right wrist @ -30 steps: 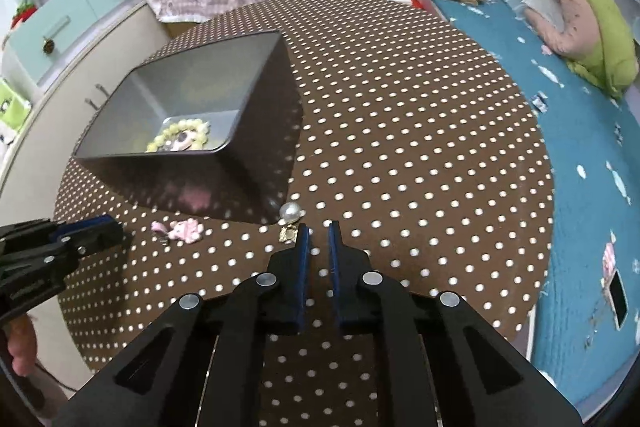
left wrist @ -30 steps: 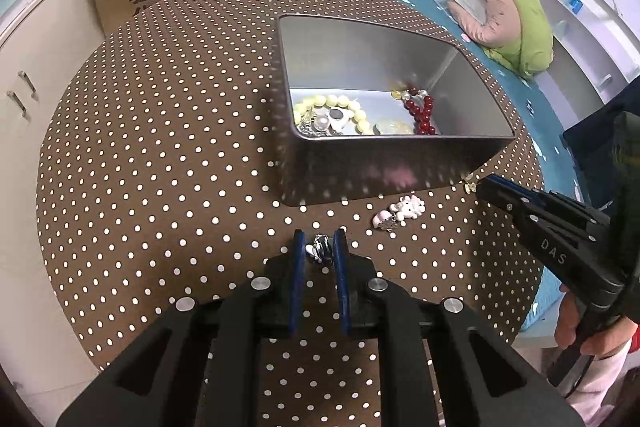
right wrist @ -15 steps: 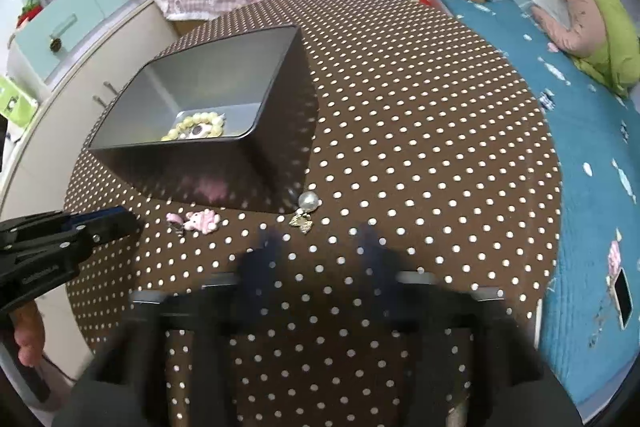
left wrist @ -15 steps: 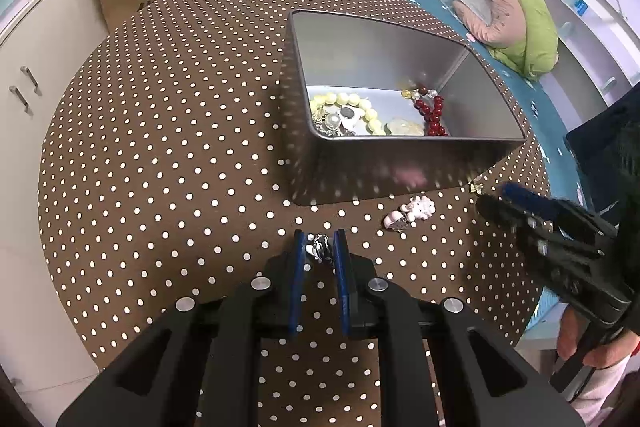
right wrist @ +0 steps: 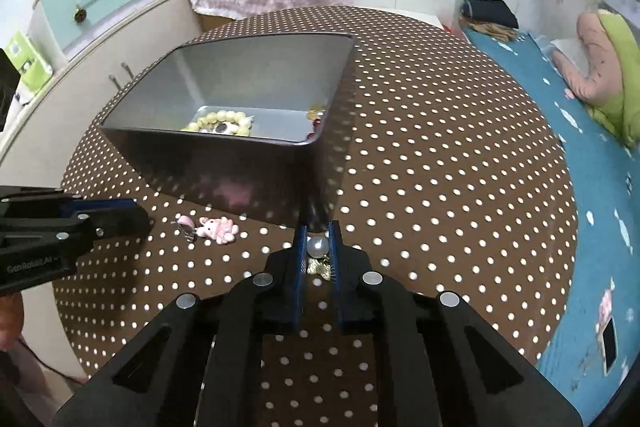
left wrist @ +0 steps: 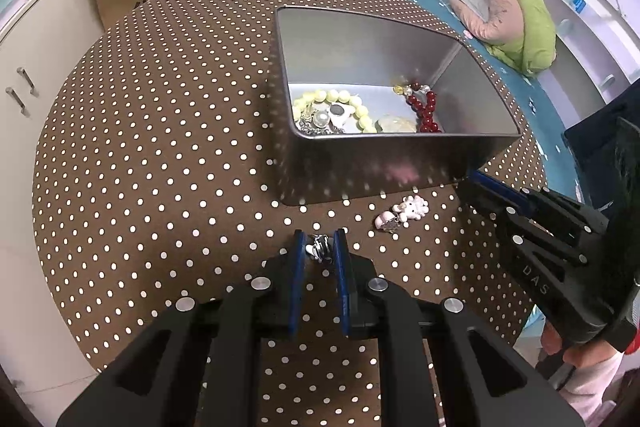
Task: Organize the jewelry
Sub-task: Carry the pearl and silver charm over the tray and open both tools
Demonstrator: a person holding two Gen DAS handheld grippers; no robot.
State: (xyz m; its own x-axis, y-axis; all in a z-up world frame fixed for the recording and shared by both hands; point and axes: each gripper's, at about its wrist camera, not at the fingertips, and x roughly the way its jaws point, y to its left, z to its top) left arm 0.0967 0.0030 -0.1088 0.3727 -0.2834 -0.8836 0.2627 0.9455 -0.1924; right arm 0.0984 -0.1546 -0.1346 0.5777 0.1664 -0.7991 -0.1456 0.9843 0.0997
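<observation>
Left gripper (left wrist: 319, 247) clamps a small black-and-white charm (left wrist: 320, 247); right gripper (right wrist: 318, 239) brackets a pearl earring (right wrist: 317, 247) (grip unclear).

A: In the left wrist view we see the near wall of the grey metal tin (left wrist: 384, 167) covering the front of its floor, so the pale yellow bead bracelet (left wrist: 352, 103) and the dark red bead bracelet (left wrist: 426, 111) are cut off at the bottom.

B: Agreed; in the right wrist view we see only a sliver of red; the small black-and-white trinket (left wrist: 320, 247) between the left gripper (left wrist: 318, 251) fingers is too small for us to name.

A: The gold piece under the pearl earring (right wrist: 318, 247) is half hidden too.
</observation>
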